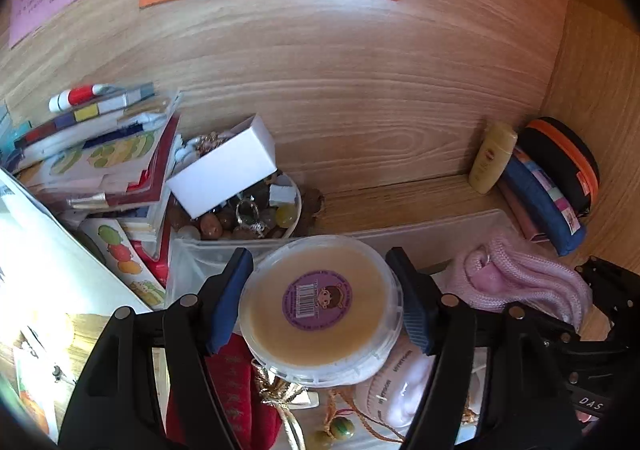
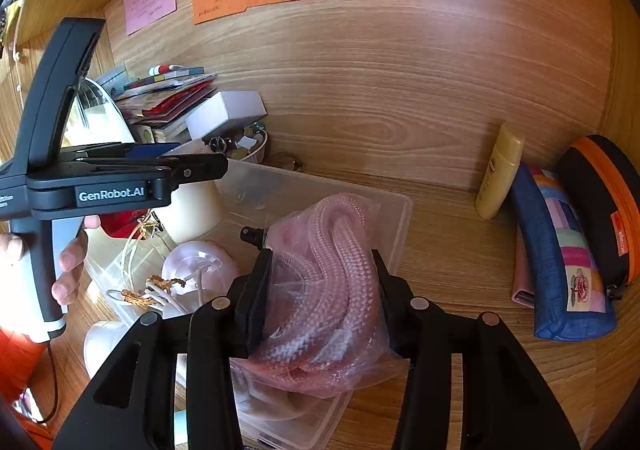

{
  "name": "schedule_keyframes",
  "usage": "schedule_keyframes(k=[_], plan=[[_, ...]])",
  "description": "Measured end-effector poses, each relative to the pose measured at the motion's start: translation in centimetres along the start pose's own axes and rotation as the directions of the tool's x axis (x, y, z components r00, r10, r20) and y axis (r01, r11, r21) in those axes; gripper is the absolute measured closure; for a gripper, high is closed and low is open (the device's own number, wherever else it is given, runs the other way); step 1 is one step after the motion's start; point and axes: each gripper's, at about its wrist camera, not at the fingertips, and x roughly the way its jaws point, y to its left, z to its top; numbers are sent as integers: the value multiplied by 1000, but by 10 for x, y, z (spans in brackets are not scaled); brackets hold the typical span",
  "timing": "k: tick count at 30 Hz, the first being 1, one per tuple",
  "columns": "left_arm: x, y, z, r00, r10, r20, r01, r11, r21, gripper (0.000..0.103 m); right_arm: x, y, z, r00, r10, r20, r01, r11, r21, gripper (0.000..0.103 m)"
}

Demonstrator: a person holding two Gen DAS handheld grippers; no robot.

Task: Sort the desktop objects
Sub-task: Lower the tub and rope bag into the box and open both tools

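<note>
Two items are clamped over my clear plastic bin (image 2: 320, 186): my left gripper (image 1: 320, 306) grips a round lidded cream tub (image 1: 320, 310), my right gripper (image 2: 320, 298) a bagged pink braided rope (image 2: 336, 282); clutter remains.

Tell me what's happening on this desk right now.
A person is sorting desk clutter with two handheld grippers. The left gripper grips a round tub of cream-coloured stuff, held above a clear plastic bin. The right gripper has its jaws closed on a bag of pink rope over the same bin.
</note>
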Motion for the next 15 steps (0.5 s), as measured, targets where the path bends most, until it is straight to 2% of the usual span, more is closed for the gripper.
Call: schedule_keyframes(k=[8, 12, 13, 15], plan=[[7, 9, 0, 999, -4, -50, 3, 1000, -20, 35, 0, 7, -2, 1000, -27, 3, 27, 999, -36, 52], [6, 12, -1, 998, -28, -57, 27, 999, -26, 35, -3, 14, -3, 999, -44, 17, 45, 997, -65, 37], [6, 10, -2, 998, -26, -53, 25, 1000, -16, 35, -3, 15, -3, 999, -49, 21, 50, 996, -70, 31], [6, 8, -2, 999, -22, -45, 22, 1000, -4, 35, -5, 17, -2, 998, -56, 31, 59, 995, -76, 26]])
